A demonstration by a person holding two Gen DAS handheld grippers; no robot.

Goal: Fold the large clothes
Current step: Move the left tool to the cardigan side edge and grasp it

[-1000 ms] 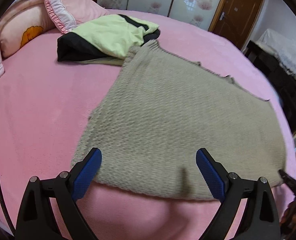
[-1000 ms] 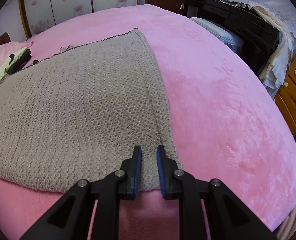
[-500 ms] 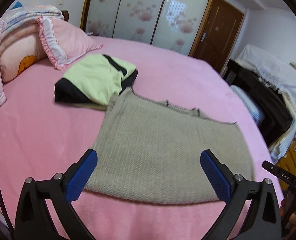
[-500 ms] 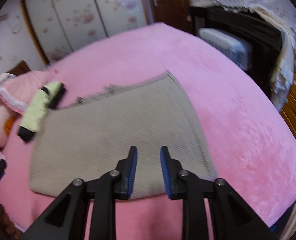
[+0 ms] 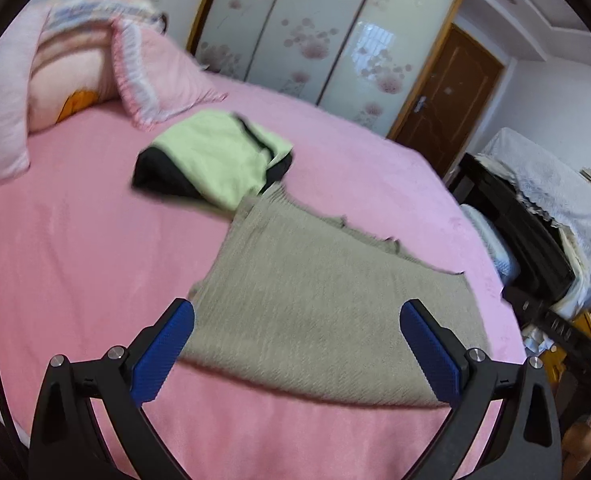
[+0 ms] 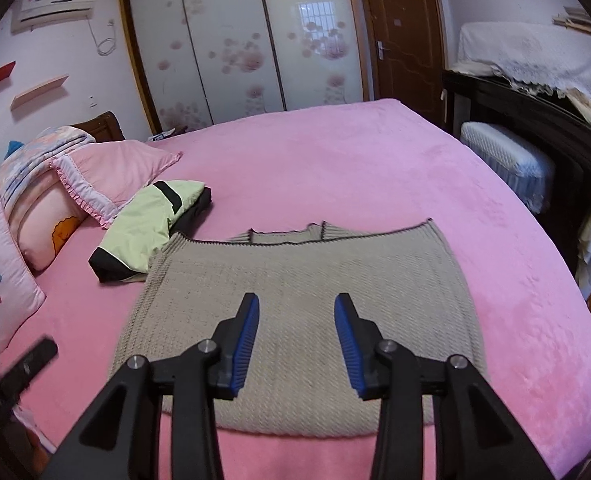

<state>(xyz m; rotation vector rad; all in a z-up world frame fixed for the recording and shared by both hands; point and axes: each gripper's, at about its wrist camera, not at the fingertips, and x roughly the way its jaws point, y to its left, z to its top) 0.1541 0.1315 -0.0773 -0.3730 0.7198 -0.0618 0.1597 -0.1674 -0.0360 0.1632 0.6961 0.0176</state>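
Observation:
A beige knit sweater [image 5: 315,304] lies folded flat on the pink bed [image 5: 75,240]; it also shows in the right wrist view [image 6: 303,280], with its collar on the far side. My left gripper [image 5: 295,344] is wide open and empty, held above the sweater's near edge. My right gripper [image 6: 296,338] is open and empty, raised above the sweater's near middle. A folded green and black garment [image 5: 215,160] lies just beyond the sweater's far left corner, also in the right wrist view [image 6: 147,228].
Pink pillows [image 6: 35,216] are stacked at the bed's left. A wardrobe with flowered sliding doors [image 6: 247,40] and a brown door [image 6: 399,32] stand behind. Dark furniture with white cloths [image 6: 535,120] stands right of the bed.
Both grippers have pulled back and up from the sweater. The right gripper, nearly closed at the sweater's near edge before, has opened. The sweater stays flat on the bed.

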